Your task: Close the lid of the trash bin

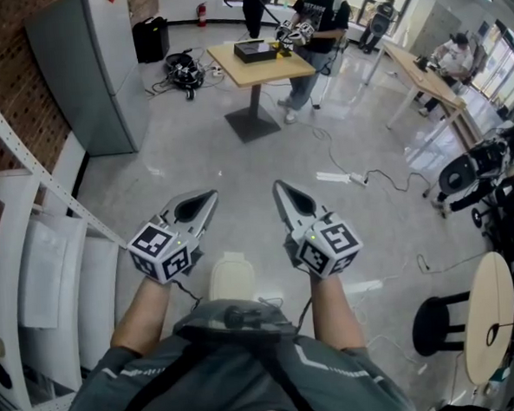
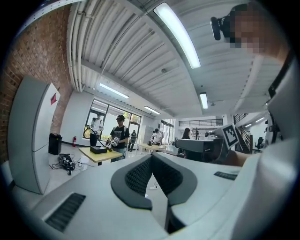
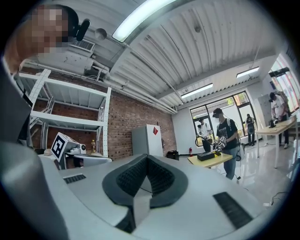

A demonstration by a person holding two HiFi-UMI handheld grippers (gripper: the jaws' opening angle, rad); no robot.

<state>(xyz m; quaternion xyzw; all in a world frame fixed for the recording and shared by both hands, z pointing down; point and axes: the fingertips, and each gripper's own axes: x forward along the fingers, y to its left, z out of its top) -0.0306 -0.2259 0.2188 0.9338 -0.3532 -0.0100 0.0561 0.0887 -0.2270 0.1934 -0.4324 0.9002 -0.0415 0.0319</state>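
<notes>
Head view shows the left gripper (image 1: 206, 197) and the right gripper (image 1: 282, 188) held side by side at waist height over bare floor (image 1: 237, 171), pointing forward. This reads as a carry or ready posture, with neither tool applied to anything.

Jaw state: in the left gripper view the left gripper (image 2: 151, 157) has its tips together with nothing between the pads. The right gripper view shows the same for the right gripper (image 3: 146, 157).

The trash bin cannot be identified in any view, so the lid position is unknown. Two candidates are unresolved:
- A pale rounded object (image 1: 231, 276) lies low between the forearms and is partly cut off by the person's body.
- A black box-shaped item (image 1: 149, 38) stands by the far wall, too small to tell.

Both gripper views look out across the room, well above floor level.
</notes>
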